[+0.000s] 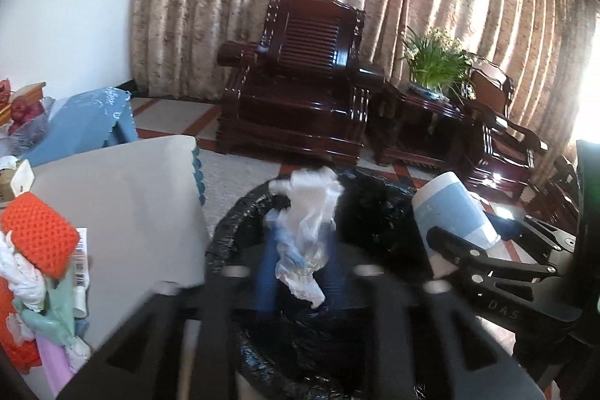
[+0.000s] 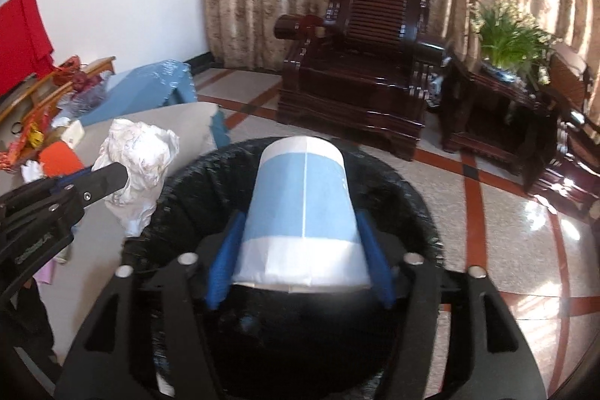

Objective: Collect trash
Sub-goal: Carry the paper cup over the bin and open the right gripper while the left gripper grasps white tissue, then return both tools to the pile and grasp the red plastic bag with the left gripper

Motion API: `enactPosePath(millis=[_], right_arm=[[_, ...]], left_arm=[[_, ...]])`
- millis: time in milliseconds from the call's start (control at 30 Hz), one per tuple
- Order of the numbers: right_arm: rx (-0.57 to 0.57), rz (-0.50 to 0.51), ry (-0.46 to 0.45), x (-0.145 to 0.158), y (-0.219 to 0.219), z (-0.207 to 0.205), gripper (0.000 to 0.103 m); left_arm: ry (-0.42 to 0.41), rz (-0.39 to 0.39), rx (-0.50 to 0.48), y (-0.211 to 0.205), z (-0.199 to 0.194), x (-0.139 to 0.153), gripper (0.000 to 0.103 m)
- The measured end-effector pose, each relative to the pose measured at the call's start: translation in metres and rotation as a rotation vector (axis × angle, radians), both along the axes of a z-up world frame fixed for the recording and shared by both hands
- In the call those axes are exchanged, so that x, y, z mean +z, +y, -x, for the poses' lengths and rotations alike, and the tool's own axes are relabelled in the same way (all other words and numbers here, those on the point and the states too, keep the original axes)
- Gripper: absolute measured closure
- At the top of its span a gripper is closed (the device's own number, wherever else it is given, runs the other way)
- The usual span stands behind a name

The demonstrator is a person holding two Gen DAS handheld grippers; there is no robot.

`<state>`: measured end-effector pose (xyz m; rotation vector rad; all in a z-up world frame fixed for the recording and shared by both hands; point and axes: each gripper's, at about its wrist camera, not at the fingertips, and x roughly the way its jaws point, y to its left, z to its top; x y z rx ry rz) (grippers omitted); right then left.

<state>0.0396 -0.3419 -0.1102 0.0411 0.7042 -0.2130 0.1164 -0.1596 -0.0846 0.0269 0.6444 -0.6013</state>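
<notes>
My left gripper (image 1: pixel 300 250) is shut on a crumpled white plastic bag (image 1: pixel 307 212) and holds it above the black-lined trash bin (image 1: pixel 375 212). My right gripper (image 2: pixel 300 242) is shut on a blue-and-white paper cup (image 2: pixel 300 205), upside down, over the same bin (image 2: pixel 412 212). The cup (image 1: pixel 450 212) and right gripper (image 1: pixel 468 257) show at the right in the left wrist view. The bag (image 2: pixel 138 167) and left gripper (image 2: pixel 112 179) show at the left in the right wrist view.
A grey table (image 1: pixel 131 205) left of the bin carries an orange net (image 1: pixel 41 231), white and green scraps (image 1: pixel 48 317) and a box. A dark wooden armchair (image 1: pixel 300 81), side table with a plant (image 1: pixel 435 62) and curtains stand behind. A blue stool (image 1: pixel 86 122) is far left.
</notes>
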Motion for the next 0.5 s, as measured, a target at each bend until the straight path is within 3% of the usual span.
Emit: enactPosePath(millis=[33, 133, 167, 267, 333, 500], right_arm=[[-0.007, 0.006, 0.001, 0.000, -0.001, 0.000, 0.037], [-0.031, 0.025, 0.001, -0.002, -0.001, 0.003, 0.021], [-0.039, 0.032, -0.002, -0.001, -0.001, 0.004, 0.012], [-0.042, 0.024, -0.019, 0.001, 0.004, 0.005, 0.005], [-0.028, 0.002, -0.033, 0.004, 0.012, 0.003, 0.005], [0.055, -0.036, -0.070, 0.010, 0.050, -0.004, 0.005]], left_arm=[[-0.003, 0.008, 0.002, 0.001, 0.001, 0.000, 0.051], [-0.013, 0.020, 0.013, 0.006, 0.004, 0.002, 0.037], [-0.015, 0.022, 0.021, 0.007, 0.004, 0.003, 0.036], [-0.021, 0.018, 0.052, 0.022, 0.006, 0.005, 0.029], [-0.045, 0.005, 0.088, 0.038, 0.009, 0.007, 0.023], [-0.076, -0.032, 0.194, 0.088, 0.019, 0.010, 0.022]])
